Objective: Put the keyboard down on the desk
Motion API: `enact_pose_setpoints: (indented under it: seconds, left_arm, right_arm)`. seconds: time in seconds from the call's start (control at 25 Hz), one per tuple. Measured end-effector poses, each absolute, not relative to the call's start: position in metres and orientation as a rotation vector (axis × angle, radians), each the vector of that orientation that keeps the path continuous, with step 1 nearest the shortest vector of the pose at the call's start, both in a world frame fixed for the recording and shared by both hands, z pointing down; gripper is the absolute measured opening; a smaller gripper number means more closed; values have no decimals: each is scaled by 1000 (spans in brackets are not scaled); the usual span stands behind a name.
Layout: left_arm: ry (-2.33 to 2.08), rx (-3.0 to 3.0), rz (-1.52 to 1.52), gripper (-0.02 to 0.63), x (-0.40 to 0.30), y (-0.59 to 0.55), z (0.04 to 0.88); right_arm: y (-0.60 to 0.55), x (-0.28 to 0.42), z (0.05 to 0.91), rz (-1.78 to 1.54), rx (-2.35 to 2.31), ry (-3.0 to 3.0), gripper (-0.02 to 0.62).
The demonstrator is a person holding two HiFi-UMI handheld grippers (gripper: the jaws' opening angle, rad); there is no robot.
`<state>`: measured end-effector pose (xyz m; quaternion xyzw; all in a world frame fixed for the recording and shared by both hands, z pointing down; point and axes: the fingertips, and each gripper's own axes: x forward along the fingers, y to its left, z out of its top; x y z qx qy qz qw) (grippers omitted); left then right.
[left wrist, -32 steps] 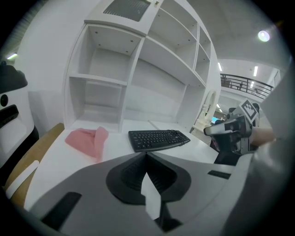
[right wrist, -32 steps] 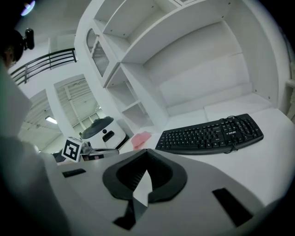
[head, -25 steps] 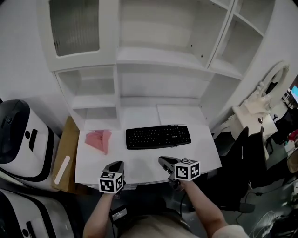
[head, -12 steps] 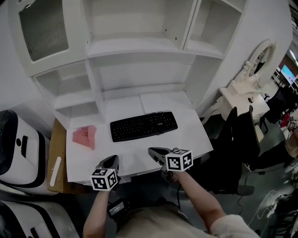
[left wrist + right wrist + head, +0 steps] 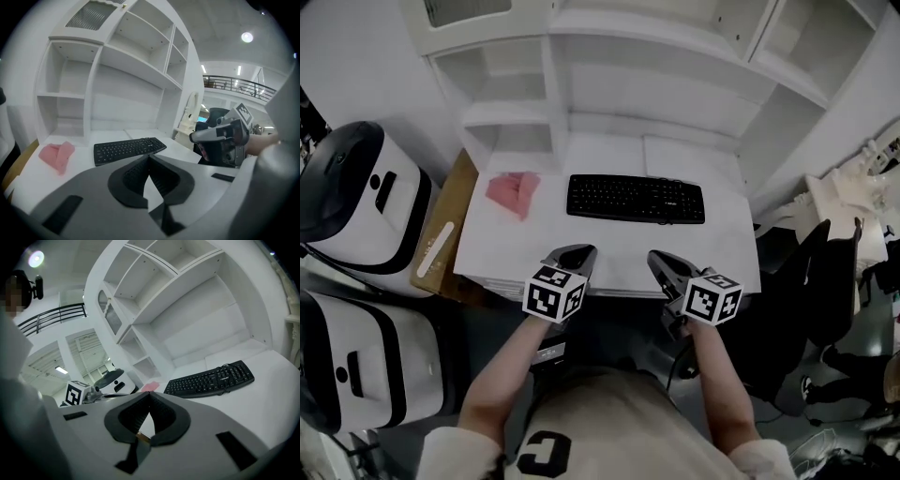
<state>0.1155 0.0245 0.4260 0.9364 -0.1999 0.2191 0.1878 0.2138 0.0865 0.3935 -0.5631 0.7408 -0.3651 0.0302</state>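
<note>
- The keyboard [image 5: 636, 199] is lying flat on the white surface [image 5: 614, 246], towards the back. Its long side is running parallel to the near edge, and nothing is gripping it.
- A thin black cable [image 5: 228, 372] is looping across the keys near one end of the keyboard.
- The left hand-held gripper [image 5: 573, 254] is hanging over the near edge of the surface. Its jaws are pressing together with nothing between them.
- The right hand-held gripper [image 5: 662, 263] is hanging over the same edge, just beside the left one. Its jaws are likewise meeting at the tips and carrying nothing.
- Both are pointing towards the keyboard but keeping apart from it, with a strip of bare surface lying between.
- A marker cube [image 5: 554, 293] is sitting at the rear of each one, above the person's wrist.
- A pink cloth [image 5: 514, 192] is lying crumpled to the left of the keyboard, apart from it, near the back left corner.
- White shelves [image 5: 675, 66] are rising directly behind the surface.
- Two white-and-black machines [image 5: 356, 187] are standing on the floor to the left. A piece of cardboard [image 5: 441, 239] is resting between them and the surface.
- A dark chair [image 5: 814, 272] is standing to the right, clear of the surface.
</note>
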Motion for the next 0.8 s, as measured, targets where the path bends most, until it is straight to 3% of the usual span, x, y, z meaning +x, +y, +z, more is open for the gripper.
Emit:
enact_pose_setpoints:
  seconds: [0.8]
  left_arm:
    - [-686, 2621, 579, 12, 141, 95, 399]
  right_arm:
    - [157, 226, 347, -1003, -1506, 2402, 25]
